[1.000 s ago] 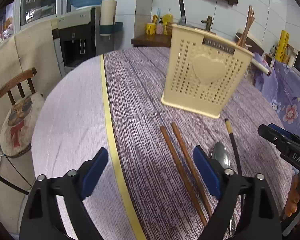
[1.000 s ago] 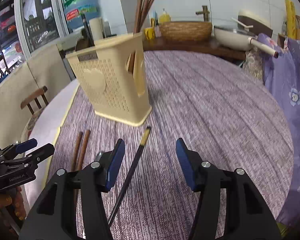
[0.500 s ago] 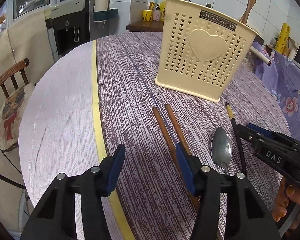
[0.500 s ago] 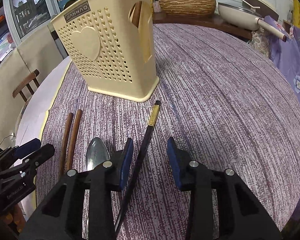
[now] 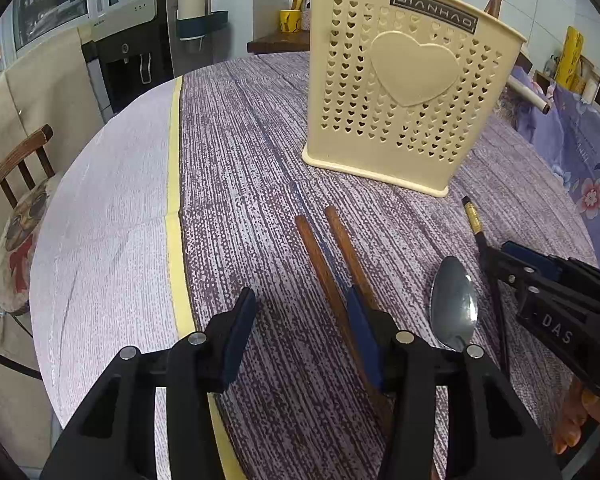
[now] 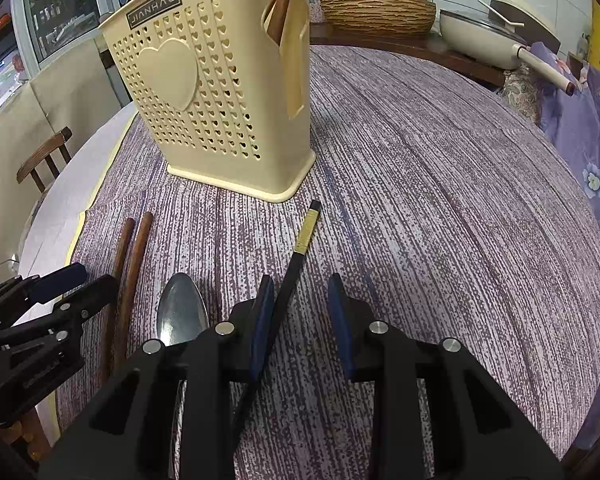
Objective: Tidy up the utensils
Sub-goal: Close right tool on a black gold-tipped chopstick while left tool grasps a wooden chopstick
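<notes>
A cream perforated utensil holder (image 5: 404, 80) (image 6: 220, 92) stands on the purple-striped table, with brown sticks in it. In front of it lie two brown chopsticks (image 5: 320, 256) (image 6: 134, 248), a metal spoon (image 5: 454, 304) (image 6: 182, 312) and a black chopstick with a gold band (image 5: 474, 220) (image 6: 300, 252). My left gripper (image 5: 302, 332) (image 6: 92, 278) is low over the brown chopsticks. Its jaws are closing; one chopstick lies between them near the right pad, ungripped. My right gripper (image 6: 300, 316) (image 5: 498, 254) is closing around the black chopstick, which runs along the left pad while the right pad stands apart.
A wooden chair (image 5: 16, 168) stands beyond the table's left edge, a water dispenser (image 5: 132, 48) behind it. A counter at the back holds a woven basket (image 6: 376, 12) and a pan (image 6: 480, 36). Floral purple cloth (image 6: 580, 120) hangs at the right.
Both grippers have sunk toward the table and forward toward the holder. Both pairs of jaws have narrowed, the left over the brown chopsticks, the right around the black chopstick.
</notes>
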Motion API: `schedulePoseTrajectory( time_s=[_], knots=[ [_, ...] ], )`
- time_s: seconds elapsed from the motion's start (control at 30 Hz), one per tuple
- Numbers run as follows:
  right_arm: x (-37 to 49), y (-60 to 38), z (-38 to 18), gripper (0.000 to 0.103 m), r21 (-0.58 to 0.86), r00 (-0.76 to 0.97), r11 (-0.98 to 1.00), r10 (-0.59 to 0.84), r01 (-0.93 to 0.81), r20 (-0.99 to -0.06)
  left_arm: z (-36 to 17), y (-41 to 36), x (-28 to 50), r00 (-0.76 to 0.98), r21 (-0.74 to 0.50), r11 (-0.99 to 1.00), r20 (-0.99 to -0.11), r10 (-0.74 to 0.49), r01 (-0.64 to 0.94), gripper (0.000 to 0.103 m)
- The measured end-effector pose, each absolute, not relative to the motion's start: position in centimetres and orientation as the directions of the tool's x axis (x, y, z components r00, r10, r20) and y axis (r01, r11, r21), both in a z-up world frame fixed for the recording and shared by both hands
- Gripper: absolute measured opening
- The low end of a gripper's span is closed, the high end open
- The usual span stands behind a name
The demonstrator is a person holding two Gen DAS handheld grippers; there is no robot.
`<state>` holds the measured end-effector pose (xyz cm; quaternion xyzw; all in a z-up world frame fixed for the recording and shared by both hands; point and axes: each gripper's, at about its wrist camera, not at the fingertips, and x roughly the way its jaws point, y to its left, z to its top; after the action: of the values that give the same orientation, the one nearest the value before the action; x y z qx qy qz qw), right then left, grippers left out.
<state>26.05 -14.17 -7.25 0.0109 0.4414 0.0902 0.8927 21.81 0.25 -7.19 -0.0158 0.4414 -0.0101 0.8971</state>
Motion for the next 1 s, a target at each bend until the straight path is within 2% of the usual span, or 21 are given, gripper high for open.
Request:
schedulePoseTrajectory(
  time_s=[0.23,0.57,0.67,0.73,0.83,1.0],
  knots=[
    [26.0,-14.6,-7.3,0.021,0.097,0.596,0.984,0.166,-0.148,-0.786,-7.1,0.4,21.4,0.603,-0.026,1.000,-0.797,-0.020,-0.001,0.041],
    [27.9,-14.1,-7.2,0.021,0.113,0.582,0.985,0.168,-0.130,-0.795,-7.1,-0.5,23.0,0.600,0.001,1.000,-0.800,-0.007,0.014,0.038],
    [28.5,-13.9,-7.3,0.017,0.122,0.582,0.986,0.168,-0.116,-0.795,-7.2,-0.6,23.3,0.599,0.014,1.000,-0.800,0.002,0.016,0.032],
    [28.8,-13.8,-7.3,0.013,0.129,0.583,0.986,0.169,-0.109,-0.795,-7.2,-0.6,23.4,0.601,0.020,1.000,-0.799,0.006,0.016,0.023],
    [29.0,-13.8,-7.3,0.012,0.136,0.583,0.985,0.175,-0.110,-0.793,-7.2,-0.4,23.5,0.603,0.017,1.000,-0.798,0.002,0.019,0.015],
    [29.1,-14.0,-7.3,0.011,0.156,0.571,0.981,0.195,-0.117,-0.798,-7.1,-0.4,23.3,0.601,0.009,0.999,-0.799,-0.012,0.032,0.013]
  ],
)
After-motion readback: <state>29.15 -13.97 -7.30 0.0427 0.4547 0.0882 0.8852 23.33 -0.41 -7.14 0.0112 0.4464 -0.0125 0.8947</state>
